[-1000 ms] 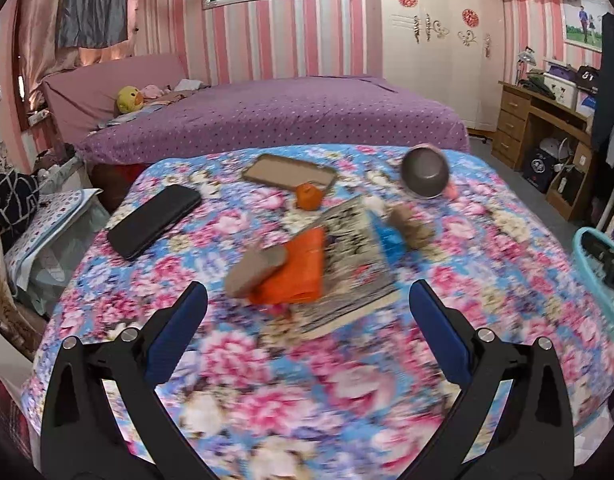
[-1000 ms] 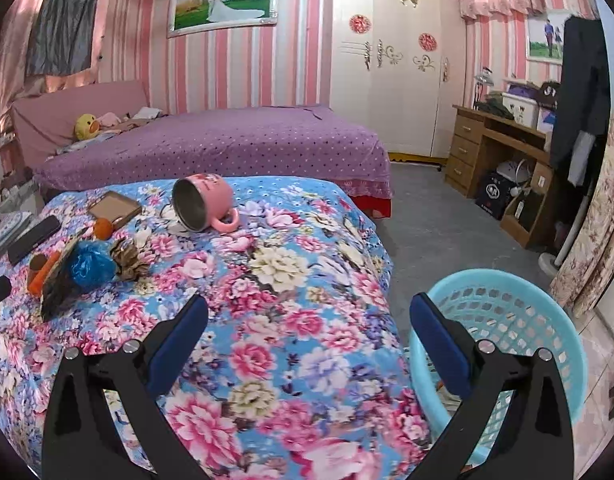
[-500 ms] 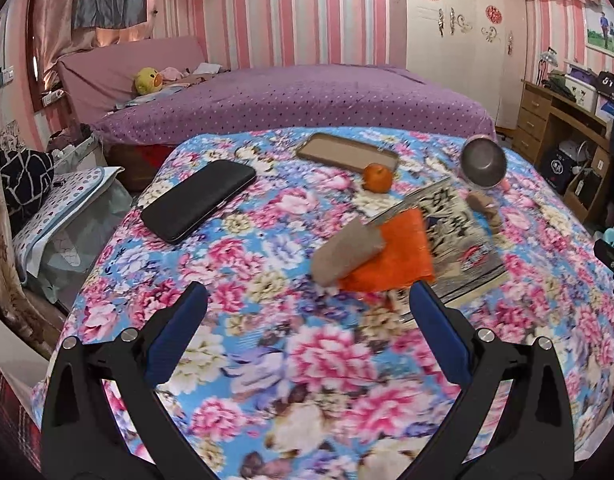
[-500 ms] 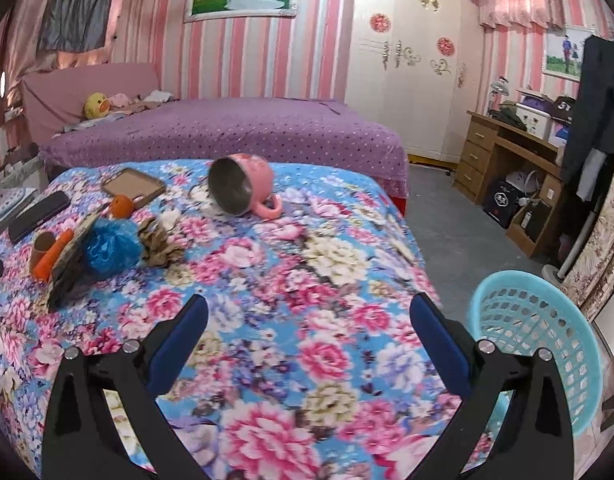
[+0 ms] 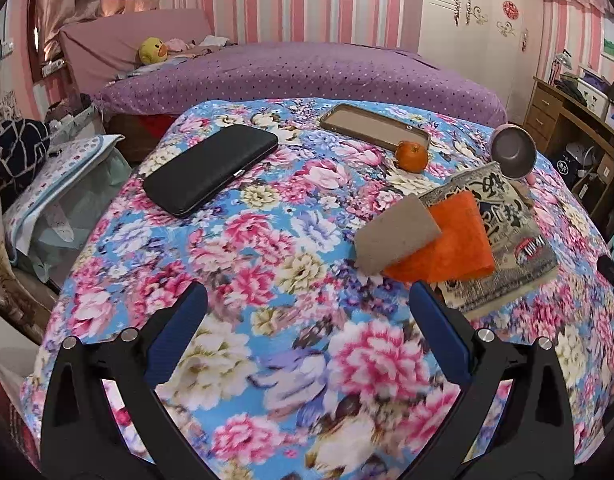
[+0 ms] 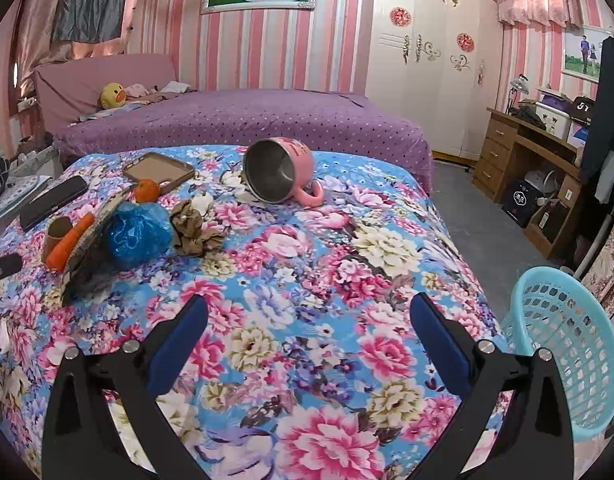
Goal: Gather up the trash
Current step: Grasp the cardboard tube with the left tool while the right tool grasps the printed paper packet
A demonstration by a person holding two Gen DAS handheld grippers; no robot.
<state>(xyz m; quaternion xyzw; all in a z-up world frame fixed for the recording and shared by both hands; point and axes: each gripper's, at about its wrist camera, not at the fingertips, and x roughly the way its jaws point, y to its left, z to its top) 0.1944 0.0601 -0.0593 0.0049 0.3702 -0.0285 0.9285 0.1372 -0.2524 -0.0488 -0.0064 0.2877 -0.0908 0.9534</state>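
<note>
Since the earlier frames, the left gripper (image 5: 307,320) has been brought nearer the floral blanket (image 5: 267,248), so the cardboard tube (image 5: 395,236) and orange cloth (image 5: 447,244) appear larger. Both it and the right gripper (image 6: 307,320) are held wide, gripping nothing. Only the right view shows the blue crumpled bag (image 6: 137,232), brown wrapper (image 6: 193,230) and, off the blanket's right edge, the basket (image 6: 567,360), partly cut off. Only the left view shows the newspaper's (image 5: 503,224) face.

Black hand-held gripper (image 5: 307,336), blue pads (image 5: 175,336), seemingly silver screws.
</note>
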